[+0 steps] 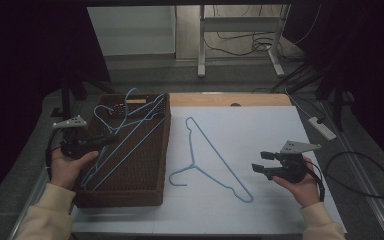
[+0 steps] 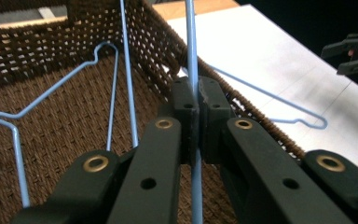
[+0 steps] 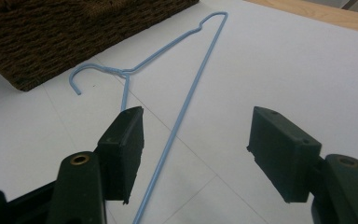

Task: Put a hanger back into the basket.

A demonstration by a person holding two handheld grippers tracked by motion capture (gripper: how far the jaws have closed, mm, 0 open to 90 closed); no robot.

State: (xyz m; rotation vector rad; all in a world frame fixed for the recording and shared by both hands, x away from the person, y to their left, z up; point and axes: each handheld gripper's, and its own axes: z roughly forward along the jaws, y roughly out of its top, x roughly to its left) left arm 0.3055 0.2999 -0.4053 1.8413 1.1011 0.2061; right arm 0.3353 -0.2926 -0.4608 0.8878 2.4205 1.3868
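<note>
Left gripper (image 2: 196,109) reaching into brown woven basket (image 1: 152,165), jaws pinching shut on thin blue wire of held hanger (image 2: 192,56); wire running straight up between pads and out below them. More blue hangers (image 1: 111,145) lying tangled inside basket beside it. Right gripper (image 1: 261,162) hovering over white table sheet (image 1: 260,125), jaws standing wide apart, gripping nothing. Loose hanger (image 1: 207,156) lying flat on sheet, between basket and right gripper, its long bar passing just beneath left-hand jaw in right gripper view.
</note>
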